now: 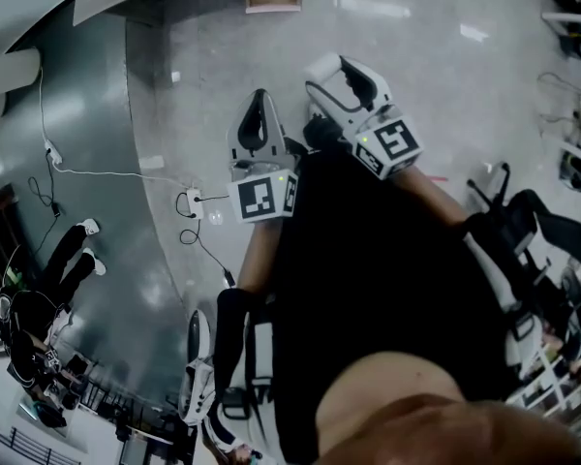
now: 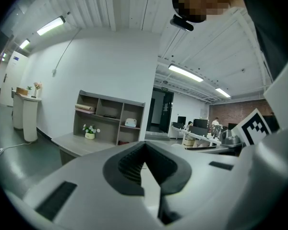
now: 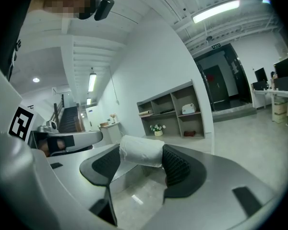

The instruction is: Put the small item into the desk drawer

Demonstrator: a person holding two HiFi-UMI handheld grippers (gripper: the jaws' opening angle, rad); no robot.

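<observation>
My right gripper (image 3: pixel 137 163) is shut on a small white roll-shaped item (image 3: pixel 141 150), pinched between its two black ribbed pads. In the head view the right gripper (image 1: pixel 337 74) is held out over the grey floor, above the left one. My left gripper (image 2: pixel 143 152) is shut with nothing between its pads; in the head view the left gripper (image 1: pixel 259 114) sits just left of the right one. A grey desk (image 2: pixel 71 145) with an open shelf unit (image 2: pixel 108 117) on it stands ahead by the white wall. No drawer shows.
A power strip (image 1: pixel 194 202) with a white cable lies on the floor left of the grippers. A person in black (image 1: pixel 37 308) sits at the far left. Black chairs (image 1: pixel 523 229) and desks crowd the right. A potted plant (image 2: pixel 90 131) stands on the desk.
</observation>
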